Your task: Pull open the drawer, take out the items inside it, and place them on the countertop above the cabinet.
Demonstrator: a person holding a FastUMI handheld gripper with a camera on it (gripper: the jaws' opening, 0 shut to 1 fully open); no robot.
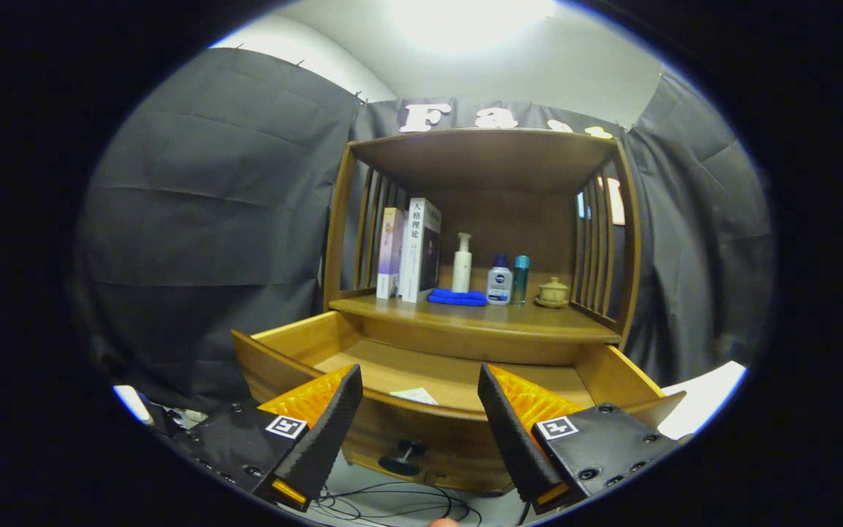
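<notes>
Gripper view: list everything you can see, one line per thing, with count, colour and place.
cabinet: 1, brown wood, against the black cloth wall
drawer: 1, light wood, pulled open under the countertop
knob: 1, dark, on the drawer front
paper slip: 1, white, on the drawer floor
books: 2, pale and white, upright on the countertop's left
cloth: 1, blue, beside the books
pump bottle: 1, cream, behind the cloth
bottles: 2, white and teal, right of the pump bottle
lidded cup: 1, tan, far right
cables: several, black, on the floor below
gripper: 1, black and orange, fingers open, empty, just before the drawer
</notes>
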